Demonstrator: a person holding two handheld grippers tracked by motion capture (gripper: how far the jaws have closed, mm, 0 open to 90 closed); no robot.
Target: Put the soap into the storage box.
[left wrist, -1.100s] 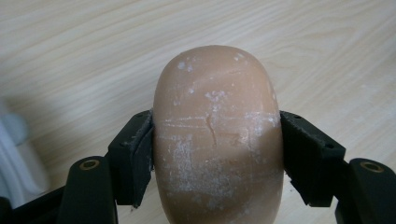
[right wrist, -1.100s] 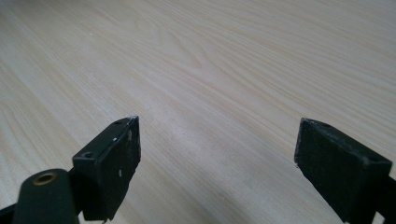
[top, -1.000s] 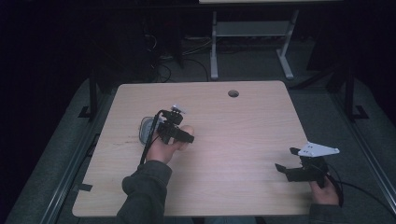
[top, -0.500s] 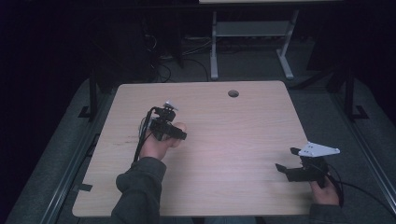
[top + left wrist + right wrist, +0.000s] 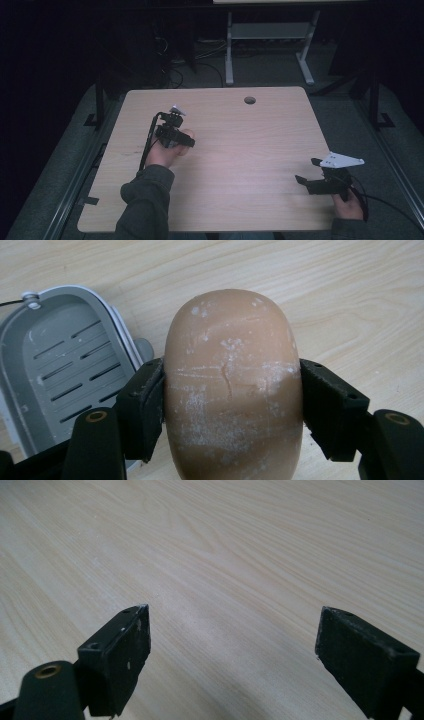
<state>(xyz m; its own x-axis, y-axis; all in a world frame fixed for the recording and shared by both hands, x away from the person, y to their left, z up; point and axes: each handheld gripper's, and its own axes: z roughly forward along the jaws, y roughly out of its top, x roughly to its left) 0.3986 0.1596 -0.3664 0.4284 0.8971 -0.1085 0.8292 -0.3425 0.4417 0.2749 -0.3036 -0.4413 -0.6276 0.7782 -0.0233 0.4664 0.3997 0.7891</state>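
One soap bar (image 5: 232,390) clamped in left hand-held gripper (image 5: 232,410); grey tray (image 5: 65,370) seemingly empty; right hand-held gripper (image 5: 232,645) released.

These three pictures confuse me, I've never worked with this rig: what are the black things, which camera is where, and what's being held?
A person holds a two-fingered hand tool in each hand at a light wooden table. The high view looks down from above. The other two cameras ride on the tools. The left gripper is clamped on a tan oval soap bar, with a grey slotted plastic soap dish lying beside it. The right gripper, near the table's right edge, is open over bare wood.
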